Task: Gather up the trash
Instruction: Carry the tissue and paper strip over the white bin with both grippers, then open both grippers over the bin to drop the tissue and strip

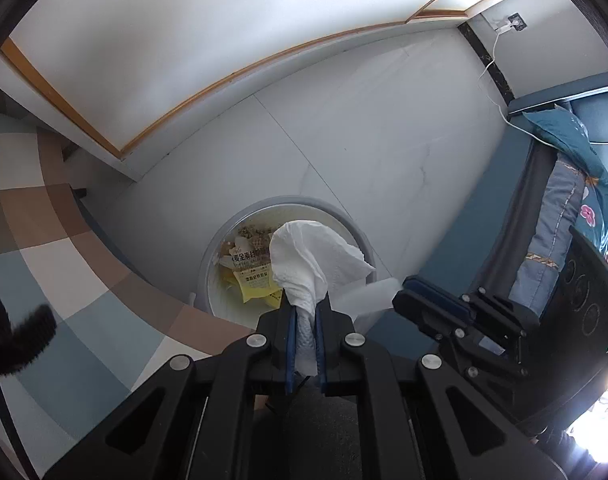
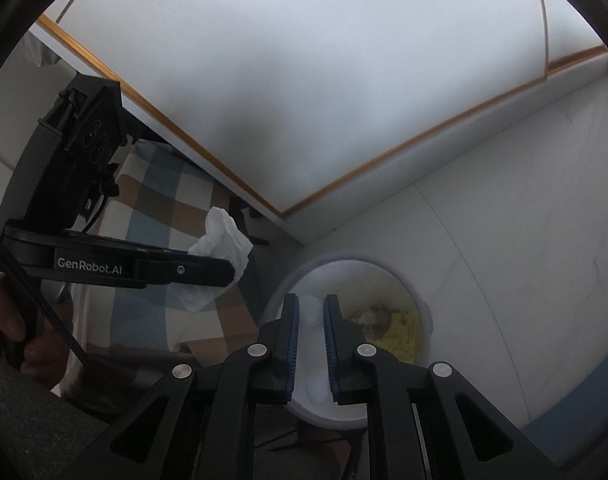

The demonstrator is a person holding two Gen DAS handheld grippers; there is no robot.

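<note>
Crumpled white paper towel (image 1: 308, 264) pinched upright between left gripper (image 1: 304, 312) pads, above the round grey-rimmed trash bin (image 1: 211, 256) on the floor; yellow wrappers (image 1: 253, 284) inside.

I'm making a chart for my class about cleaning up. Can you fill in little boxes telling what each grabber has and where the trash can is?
left gripper: shut on the white tissue, which sticks up past the fingertips
right gripper: closed around something pale and blurry; cannot tell what it is
trash bin: round, grey rim, standing on the pale floor, below both grippers
inside the bin: yellow wrappers and other paper scraps
tissue position: above the bin's opening, not dropped in yet
nearby: checked cloth on one side, bedding on the other
</note>
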